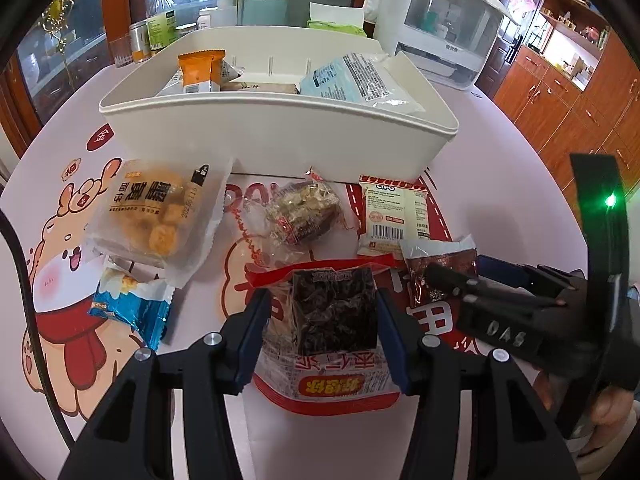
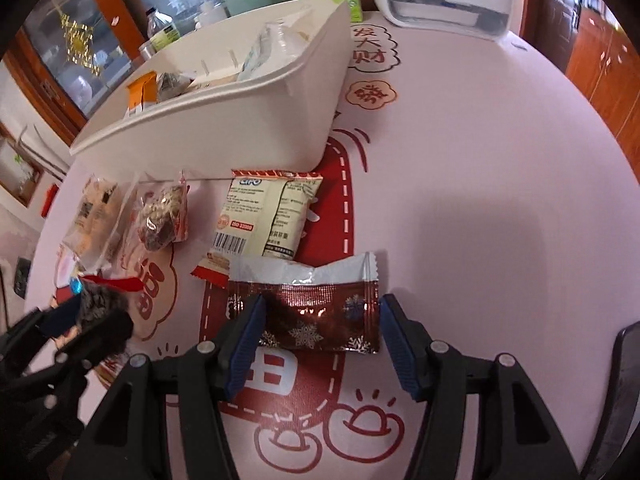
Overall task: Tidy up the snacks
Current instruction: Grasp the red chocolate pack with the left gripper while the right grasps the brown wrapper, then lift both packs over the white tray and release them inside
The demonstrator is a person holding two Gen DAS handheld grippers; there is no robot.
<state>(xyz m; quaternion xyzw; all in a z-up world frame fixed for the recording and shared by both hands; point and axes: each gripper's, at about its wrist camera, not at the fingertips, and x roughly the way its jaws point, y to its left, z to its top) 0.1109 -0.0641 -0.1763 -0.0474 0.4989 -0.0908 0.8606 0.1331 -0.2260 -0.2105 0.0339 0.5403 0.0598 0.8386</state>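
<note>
My left gripper is open, its blue pads on either side of a red-edged pack with a dark block inside lying on the table. My right gripper is open around a dark red snowflake-print pack, which also shows in the left wrist view. A white bin stands behind with several packs inside; it also shows in the right wrist view. Loose on the table are a cream LIPO pack, a clear nut pack, a clear pack of yellow puffs and a blue pack.
The round table has a pink cartoon-print cloth. Bottles and jars stand behind the bin at the left. A white appliance with a clear hood stands at the back right. Wooden cabinets line the right wall.
</note>
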